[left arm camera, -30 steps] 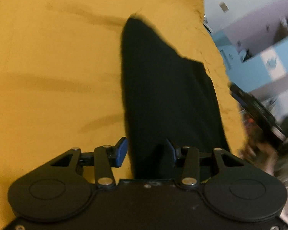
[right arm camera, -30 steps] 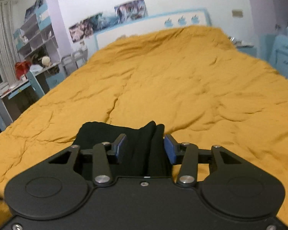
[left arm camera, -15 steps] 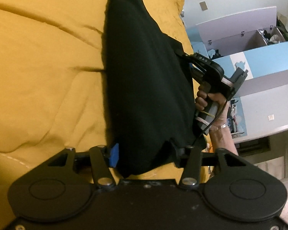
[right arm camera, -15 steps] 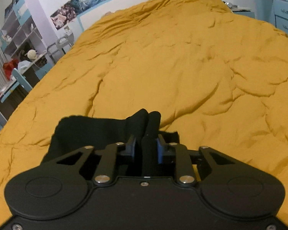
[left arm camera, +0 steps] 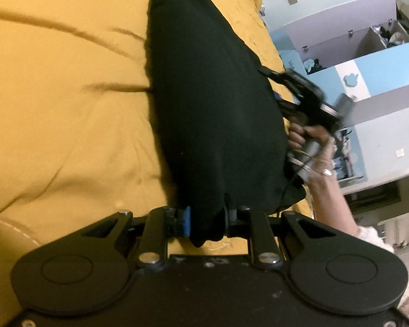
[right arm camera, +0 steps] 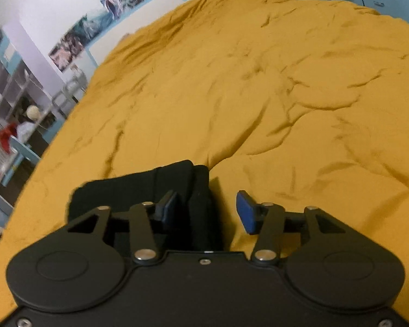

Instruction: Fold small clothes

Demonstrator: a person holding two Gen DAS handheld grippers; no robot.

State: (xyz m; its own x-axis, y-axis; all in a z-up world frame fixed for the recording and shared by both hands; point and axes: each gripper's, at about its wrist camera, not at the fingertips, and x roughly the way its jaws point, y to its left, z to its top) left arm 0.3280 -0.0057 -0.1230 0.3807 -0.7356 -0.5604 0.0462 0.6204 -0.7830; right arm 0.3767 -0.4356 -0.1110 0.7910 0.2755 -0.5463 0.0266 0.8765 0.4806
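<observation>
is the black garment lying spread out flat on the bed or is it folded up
Folded, not spread: in the right wrist view the black garment shows stacked layers on the yellow bedcover.

The garment (left arm camera: 212, 103) lies on the bed cover (left arm camera: 62, 114), between the two grippers; shelves (right arm camera: 11, 87) stand left of the bed.

Dim, warm indoor light leaves both views soft and grainy. In the left wrist view the hand (left arm camera: 310, 141) at three o'clock is motion-blurred. Fisheye bending warps the edges, and the black garment (left arm camera: 212, 103) shows no detail.
</observation>
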